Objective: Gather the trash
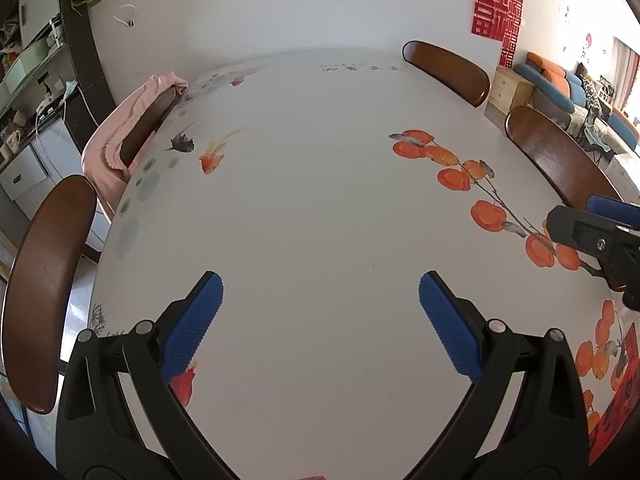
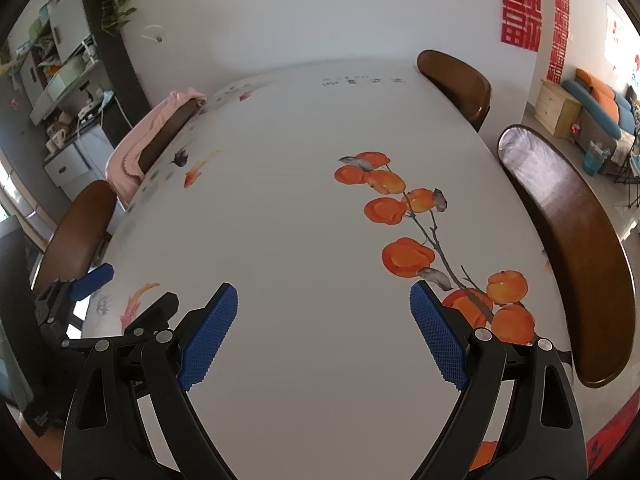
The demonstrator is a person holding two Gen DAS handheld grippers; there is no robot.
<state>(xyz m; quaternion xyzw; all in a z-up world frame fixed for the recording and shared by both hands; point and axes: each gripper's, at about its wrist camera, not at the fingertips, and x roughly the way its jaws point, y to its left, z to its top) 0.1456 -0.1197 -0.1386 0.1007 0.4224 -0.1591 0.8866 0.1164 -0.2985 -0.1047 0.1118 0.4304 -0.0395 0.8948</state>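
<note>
My tablecloth (image 1: 320, 200) is white, printed with orange persimmons (image 2: 384, 182) on grey-brown twigs, orange goldfish (image 1: 212, 158) and one black fish (image 1: 182, 145). My left gripper (image 1: 320, 320) and right gripper (image 2: 323, 328) are black with blue cross-hatched pads (image 2: 210, 336). Chairs (image 2: 572, 248) are dark brown; one carries pink cloth (image 1: 116, 140). Wall decorations (image 2: 520, 4) are red.

I see a white table (image 1: 320, 200) printed with orange fruit and fish, ringed by dark wooden chairs (image 2: 576, 264), one draped in pink cloth (image 1: 116, 140). Red paper cuttings (image 1: 498, 4) hang on the white wall (image 1: 300, 4); a blue-orange sofa (image 1: 556, 84) sits in daylight.
</note>
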